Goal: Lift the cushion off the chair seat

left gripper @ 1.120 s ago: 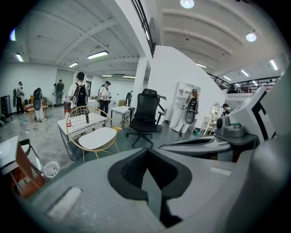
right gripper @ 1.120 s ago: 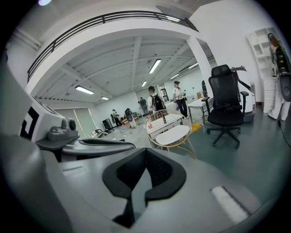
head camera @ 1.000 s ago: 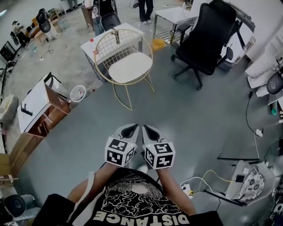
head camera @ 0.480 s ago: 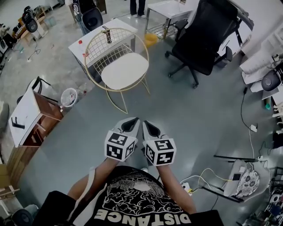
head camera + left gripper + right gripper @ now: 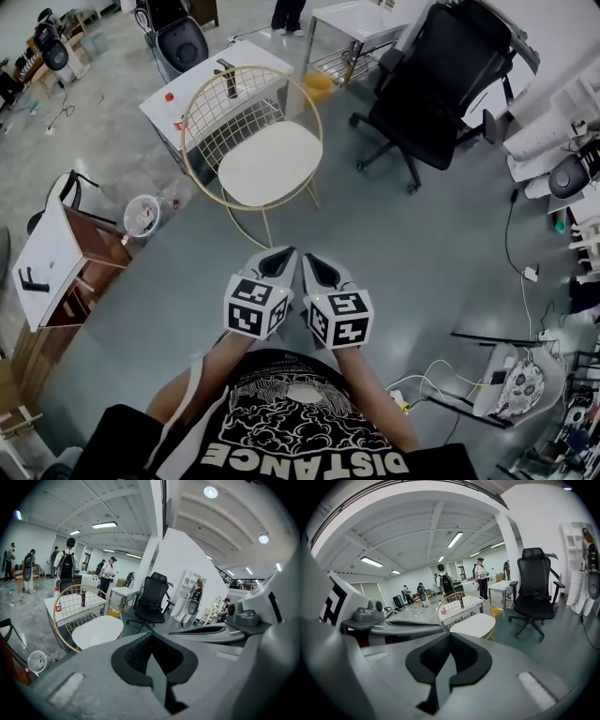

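Both pairs of jaws are clamped together and empty, with the left gripper (image 5: 279,255) and right gripper (image 5: 312,260) side by side. The white cushion (image 5: 270,164) lies on the chair (image 5: 194,112) seat, well ahead. The shirt (image 5: 302,427) reads "DISTANCE".

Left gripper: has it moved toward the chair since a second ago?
Yes. The left gripper is nearer the gold chair: less floor shows between its tip and the chair's front leg.

Cushion (image 5: 270,164) on the chair (image 5: 230,108) seat — office chair (image 5: 445,75) to its right, table (image 5: 253,56) behind
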Available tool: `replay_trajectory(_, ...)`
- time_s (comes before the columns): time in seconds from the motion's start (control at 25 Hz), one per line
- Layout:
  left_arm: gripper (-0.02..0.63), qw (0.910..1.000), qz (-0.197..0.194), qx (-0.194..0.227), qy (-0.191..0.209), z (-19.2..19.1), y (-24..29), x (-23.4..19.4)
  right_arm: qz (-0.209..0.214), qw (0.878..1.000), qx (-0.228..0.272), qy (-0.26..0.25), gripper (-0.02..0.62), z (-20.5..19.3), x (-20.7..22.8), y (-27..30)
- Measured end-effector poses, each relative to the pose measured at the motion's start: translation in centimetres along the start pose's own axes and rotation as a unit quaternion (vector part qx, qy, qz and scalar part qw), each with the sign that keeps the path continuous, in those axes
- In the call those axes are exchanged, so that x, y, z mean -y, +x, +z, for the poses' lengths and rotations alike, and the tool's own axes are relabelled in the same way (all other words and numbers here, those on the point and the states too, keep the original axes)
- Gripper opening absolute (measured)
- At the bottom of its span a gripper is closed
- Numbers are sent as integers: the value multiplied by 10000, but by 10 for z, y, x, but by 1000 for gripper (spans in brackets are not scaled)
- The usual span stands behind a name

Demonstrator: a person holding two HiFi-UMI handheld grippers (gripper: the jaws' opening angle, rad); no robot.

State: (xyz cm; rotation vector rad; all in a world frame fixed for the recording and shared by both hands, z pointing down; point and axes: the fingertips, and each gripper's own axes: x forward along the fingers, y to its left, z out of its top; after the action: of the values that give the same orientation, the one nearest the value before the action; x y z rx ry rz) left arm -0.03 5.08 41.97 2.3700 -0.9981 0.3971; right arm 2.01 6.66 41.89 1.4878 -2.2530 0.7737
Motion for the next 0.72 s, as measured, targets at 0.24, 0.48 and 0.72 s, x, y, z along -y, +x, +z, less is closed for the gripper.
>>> replay_trajectory(0.24, -11, 10000, -25, 56, -62, 7, 2, -25, -47, 10000, -32, -61, -2, 9, -7, 25)
replay_trajectory(0.48, -10, 9999, -48, 111, -103, 17, 5, -37, -48, 9999, 12, -155, -2, 23, -11, 39)
replay_trajectory(0.72, -11, 9998, -42, 197, -69, 17, 4, -47, -35, 9997, 71, -241, -2, 23, -17, 48)
